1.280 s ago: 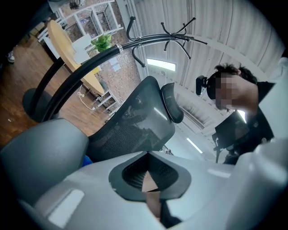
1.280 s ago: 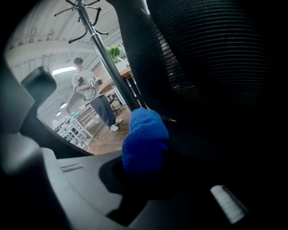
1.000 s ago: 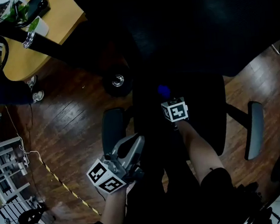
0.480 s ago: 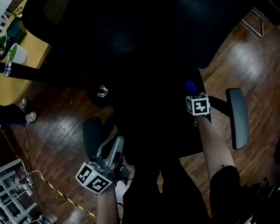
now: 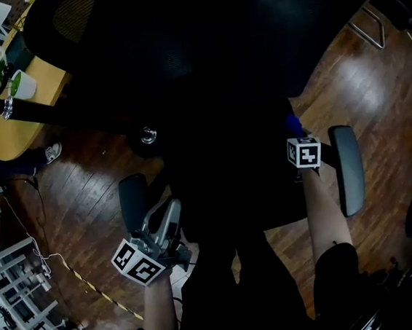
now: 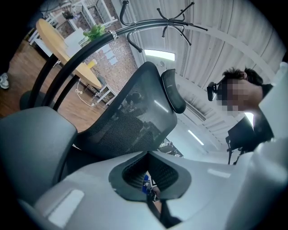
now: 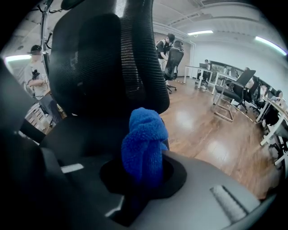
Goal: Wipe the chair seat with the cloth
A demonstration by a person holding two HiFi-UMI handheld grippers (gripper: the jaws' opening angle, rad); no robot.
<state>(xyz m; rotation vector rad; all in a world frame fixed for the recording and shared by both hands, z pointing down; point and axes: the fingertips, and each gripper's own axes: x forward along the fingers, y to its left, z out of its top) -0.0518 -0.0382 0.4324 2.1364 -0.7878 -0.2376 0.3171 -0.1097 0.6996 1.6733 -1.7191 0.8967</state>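
Rightward across the chair seat (image 5: 224,195) is where the right gripper (image 5: 297,135) has slid, and it now sits at the seat's right edge, just beside the grey armrest (image 5: 348,170) at the right of the frame. Its jaws are clamped on a bunched blue cloth (image 7: 143,146), which sticks out ahead of them toward the mesh chair back (image 7: 112,58). The cloth shows as a small blue spot over the dark seat in the head view. The left gripper (image 5: 169,214) has kept its place at the lower left, near the other armrest (image 5: 133,199), above the wooden floor (image 5: 85,202). Its jaws are closed together with nothing between them.
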